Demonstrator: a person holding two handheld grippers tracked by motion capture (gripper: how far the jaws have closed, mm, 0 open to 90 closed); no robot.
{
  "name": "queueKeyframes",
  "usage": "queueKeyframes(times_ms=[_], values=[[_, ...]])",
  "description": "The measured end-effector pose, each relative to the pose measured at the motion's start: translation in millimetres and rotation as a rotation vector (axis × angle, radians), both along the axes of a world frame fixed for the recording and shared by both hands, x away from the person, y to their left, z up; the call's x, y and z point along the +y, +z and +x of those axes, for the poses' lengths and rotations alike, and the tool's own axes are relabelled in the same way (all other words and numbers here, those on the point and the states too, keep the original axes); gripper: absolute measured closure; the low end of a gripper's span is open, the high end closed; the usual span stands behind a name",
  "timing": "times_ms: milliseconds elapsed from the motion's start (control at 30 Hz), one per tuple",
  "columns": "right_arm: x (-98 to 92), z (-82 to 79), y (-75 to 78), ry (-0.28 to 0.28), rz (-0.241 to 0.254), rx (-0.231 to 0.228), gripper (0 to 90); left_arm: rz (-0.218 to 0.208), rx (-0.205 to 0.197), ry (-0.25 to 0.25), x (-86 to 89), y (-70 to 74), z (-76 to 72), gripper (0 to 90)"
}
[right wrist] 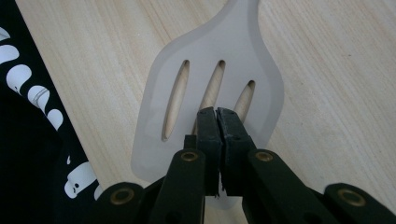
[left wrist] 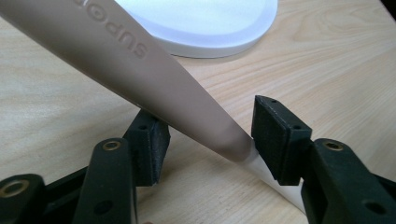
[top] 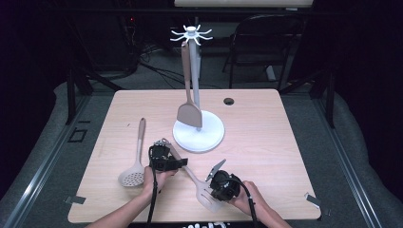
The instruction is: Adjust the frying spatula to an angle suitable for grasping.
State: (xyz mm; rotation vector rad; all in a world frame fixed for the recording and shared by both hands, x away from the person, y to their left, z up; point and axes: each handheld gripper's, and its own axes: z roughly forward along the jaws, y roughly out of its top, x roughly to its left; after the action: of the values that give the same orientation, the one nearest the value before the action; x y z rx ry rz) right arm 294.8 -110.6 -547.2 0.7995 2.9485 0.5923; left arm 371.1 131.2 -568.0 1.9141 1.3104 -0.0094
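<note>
Pinching slotted turner (right wrist: pixel 212 84) w/ right gripper (right wrist: pixel 217 119), left gripper (left wrist: pixel 205 135) round handle (left wrist: pixel 140 70)

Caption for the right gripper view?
Right gripper, fingers shut, presses on the slotted spatula's blade on the wooden table.

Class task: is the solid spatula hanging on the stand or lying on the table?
Hanging: the solid spatula dangles from the stand, blade above the base.

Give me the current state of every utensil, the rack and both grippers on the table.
Slotted spatula: flat on the table, blade pinned under the right gripper.
Right gripper: shut, tips pressing on the blade.
Left gripper: open around the spatula's brown handle; one pad touches.
Skimmer spoon: lying flat, untouched.
Solid turner: hanging from the rack.
Utensil rack: upright.
</note>
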Motion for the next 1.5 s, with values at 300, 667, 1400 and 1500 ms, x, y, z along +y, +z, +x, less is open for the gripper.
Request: queueKeyframes(times_ms=[300, 667, 1400, 1500], values=[[-4.0, 4.1, 0.3, -0.020, 0.022, 0.017, 81.4, -0.068, -0.055, -0.003, 2.5, 7.6, -6.9, 55.2], [2.7, 12.7, 8.8, -0.121, 0.158, 0.031, 64.2, -0.097, -0.114, 0.008, -0.1, 17.1, -16.6, 59.0], [36.2, 24.9, 11.2, -0.163, 0.212, -0.104, 72.8, -0.153, -0.222, -0.040, -4.5, 33.5, -35.2, 59.3], [34.8, 24.4, 12.9, -0.165, 0.221, -0.108, 73.7, -0.168, -0.233, -0.049, -6.0, 33.6, -37.6, 57.5]])
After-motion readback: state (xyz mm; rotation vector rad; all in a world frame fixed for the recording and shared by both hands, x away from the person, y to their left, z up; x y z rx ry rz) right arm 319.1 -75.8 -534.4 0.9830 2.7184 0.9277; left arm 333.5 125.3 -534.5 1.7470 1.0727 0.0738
